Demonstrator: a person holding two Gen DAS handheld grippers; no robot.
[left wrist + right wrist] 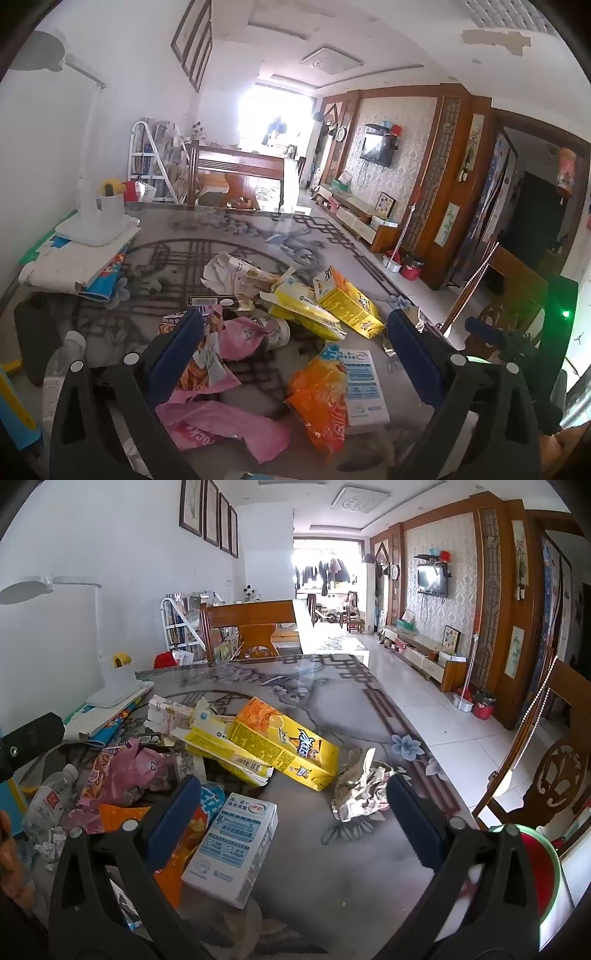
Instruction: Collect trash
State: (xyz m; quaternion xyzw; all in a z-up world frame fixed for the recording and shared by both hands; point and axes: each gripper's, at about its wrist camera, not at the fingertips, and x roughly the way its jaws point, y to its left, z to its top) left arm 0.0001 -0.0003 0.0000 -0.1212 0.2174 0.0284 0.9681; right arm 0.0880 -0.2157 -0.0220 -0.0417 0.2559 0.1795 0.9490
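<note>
1. The trash sits heaped on the glass-topped table [332, 709], and I place everything from the white milk carton [231, 843], which lies flat at the near edge of the heap.
2. Behind the carton lies a long yellow box [284, 744] with a torn yellow wrapper [221, 746] against its left side. To the carton's right, apart from it, is a crumpled foil wrapper [360, 790]. Touching its left side is an orange snack bag [319, 398], and beyond that pink wrappers [221, 432] and a plastic bottle [50, 799].
3. The right gripper [293, 805] hangs over the carton with its jaws spread wide and nothing between them. The left gripper [295, 339] hovers over the pink and orange wrappers, equally wide and empty.
4. Likely risks: the carton lies flat on slick glass, so a closing jaw could skate it away rather than pinch it. Its left side overlaps the orange bag, so lifting either may drag the other.
5. The loose wrappers are thin and springy, so a shallow pinch could tear them or let them slip.
6. The foil wrapper lies near the table's right edge and could be knocked to the floor.
7. Far left of the carton, a desk lamp [118, 686] stands on stacked papers [99, 720], which limits a sweep from that side.
</note>
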